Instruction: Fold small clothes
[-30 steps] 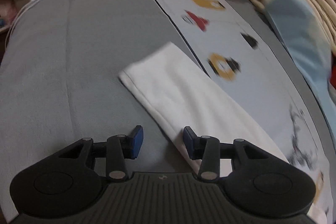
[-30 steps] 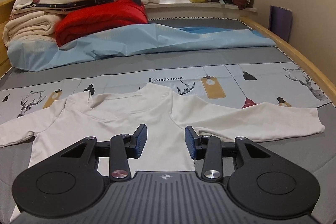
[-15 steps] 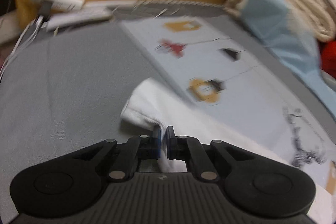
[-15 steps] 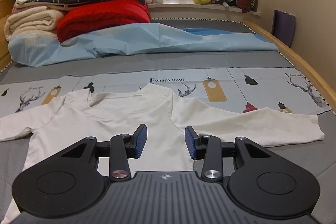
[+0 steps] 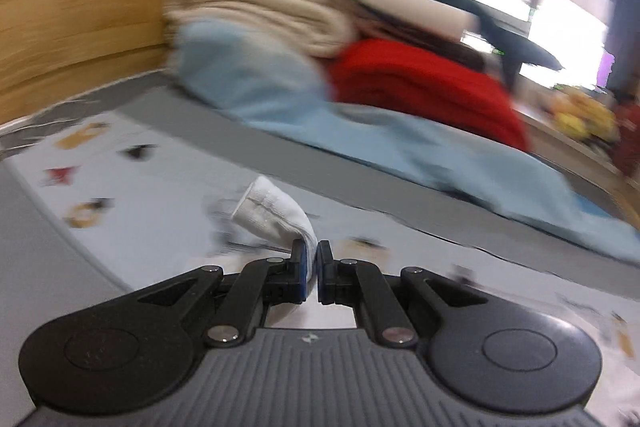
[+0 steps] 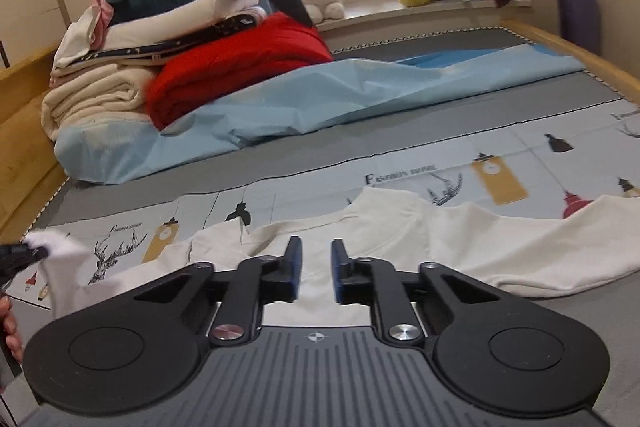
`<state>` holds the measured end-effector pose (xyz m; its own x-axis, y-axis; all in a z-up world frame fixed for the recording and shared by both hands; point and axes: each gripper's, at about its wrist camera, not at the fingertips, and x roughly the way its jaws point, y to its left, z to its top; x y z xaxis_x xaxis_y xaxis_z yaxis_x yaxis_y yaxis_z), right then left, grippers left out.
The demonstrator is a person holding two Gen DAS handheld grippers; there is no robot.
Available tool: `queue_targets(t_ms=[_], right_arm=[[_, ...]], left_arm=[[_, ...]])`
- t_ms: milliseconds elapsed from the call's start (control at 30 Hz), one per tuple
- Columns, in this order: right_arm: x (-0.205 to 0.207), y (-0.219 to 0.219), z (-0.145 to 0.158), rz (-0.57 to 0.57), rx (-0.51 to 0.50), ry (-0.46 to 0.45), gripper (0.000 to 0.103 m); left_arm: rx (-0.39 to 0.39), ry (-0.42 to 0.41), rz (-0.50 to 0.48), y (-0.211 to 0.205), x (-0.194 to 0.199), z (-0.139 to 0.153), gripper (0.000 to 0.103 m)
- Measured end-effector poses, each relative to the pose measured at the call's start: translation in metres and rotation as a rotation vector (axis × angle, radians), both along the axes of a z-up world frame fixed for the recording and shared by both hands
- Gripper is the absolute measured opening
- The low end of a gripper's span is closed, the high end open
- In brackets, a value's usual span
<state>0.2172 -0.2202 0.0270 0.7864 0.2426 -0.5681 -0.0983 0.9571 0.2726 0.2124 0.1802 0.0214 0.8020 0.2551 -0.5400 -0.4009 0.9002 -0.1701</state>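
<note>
1. White shirt (image 6: 400,239) spread flat on bed (image 6: 440,131), one sleeve (image 5: 276,217) lifted clear.
2. Left gripper (image 5: 311,257): fingers clamped on sleeve cuff.
3. Right gripper (image 6: 316,255): fingers closing over shirt body, not visibly pinching cloth.
4. Likely light, soft, floppy, prone to slipping; best held at cuffs, hems, shoulder seams.

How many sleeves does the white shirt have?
2: one sleeve lifted at the left edge, pinched in the left gripper; the other sleeve flat on the bed at the right.
</note>
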Motion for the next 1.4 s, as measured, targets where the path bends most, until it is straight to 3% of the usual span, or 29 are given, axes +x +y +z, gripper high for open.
queue_targets(t_ms=[133,267,300,367,467,600,667,733,767,833,933,1000,1033,1133,1200,1300,1400], right_arm=[[0.009,-0.009,-0.001,-0.022,0.074,0.037,0.014],[0.021,-0.023,-0.005,-0.053,0.104,0.066,0.015],[0.025,-0.027,-0.007,-0.061,0.117,0.081,0.015],[0.031,-0.035,-0.012,-0.075,0.151,0.112,0.015],[0.036,-0.042,-0.022,-0.104,0.191,0.157,0.015],[0.042,-0.038,-0.037,-0.101,0.226,0.197,0.015],[0.047,-0.034,-0.049,-0.093,0.232,0.222,0.015],[0.053,-0.029,-0.068,-0.085,0.221,0.26,0.015],[0.056,-0.027,-0.077,-0.09,0.213,0.291,0.015],[0.061,-0.023,-0.099,-0.077,0.231,0.341,0.017],[0.072,-0.014,-0.127,-0.07,0.228,0.417,0.018],[0.078,-0.006,-0.141,-0.057,0.213,0.437,0.033],[0.079,-0.001,-0.148,-0.056,0.194,0.446,0.034],[0.083,0.014,-0.142,-0.024,0.146,0.392,0.031],[0.085,0.023,-0.137,0.02,0.123,0.347,0.003],[0.088,0.026,-0.118,0.036,0.105,0.247,0.003],[0.084,0.01,-0.075,0.014,0.15,0.069,0.002]], left_arm=[[-0.006,0.002,-0.176,-0.087,0.02,-0.002,0.005],[-0.107,0.04,-0.423,-0.161,0.032,-0.014,0.006],[-0.143,0.069,-0.482,-0.174,0.035,-0.016,0.01],[-0.202,0.097,-0.547,-0.184,0.037,-0.013,0.028],[-0.193,0.102,-0.472,-0.172,0.036,0.005,0.031],[-0.192,0.145,-0.241,-0.128,0.032,0.029,0.031],[-0.195,0.118,-0.16,-0.107,0.023,0.034,0.031],[-0.175,0.072,-0.12,-0.089,0.008,0.025,0.031],[-0.145,0.094,-0.101,-0.083,0.004,0.013,0.031],[-0.135,0.242,-0.04,-0.066,0.018,-0.004,0.03],[-0.171,0.239,-0.002,-0.035,0.03,-0.013,0.03],[-0.145,0.24,0.02,-0.026,0.036,-0.013,0.03],[-0.149,0.237,0.026,-0.021,0.038,-0.014,0.03],[-0.185,0.234,0.036,-0.007,0.036,-0.017,0.03],[-0.181,0.238,0.037,-0.002,0.04,-0.017,0.03],[-0.18,0.236,0.055,0.008,0.036,-0.012,0.03],[-0.192,0.24,0.073,0.017,0.035,-0.013,0.03]])
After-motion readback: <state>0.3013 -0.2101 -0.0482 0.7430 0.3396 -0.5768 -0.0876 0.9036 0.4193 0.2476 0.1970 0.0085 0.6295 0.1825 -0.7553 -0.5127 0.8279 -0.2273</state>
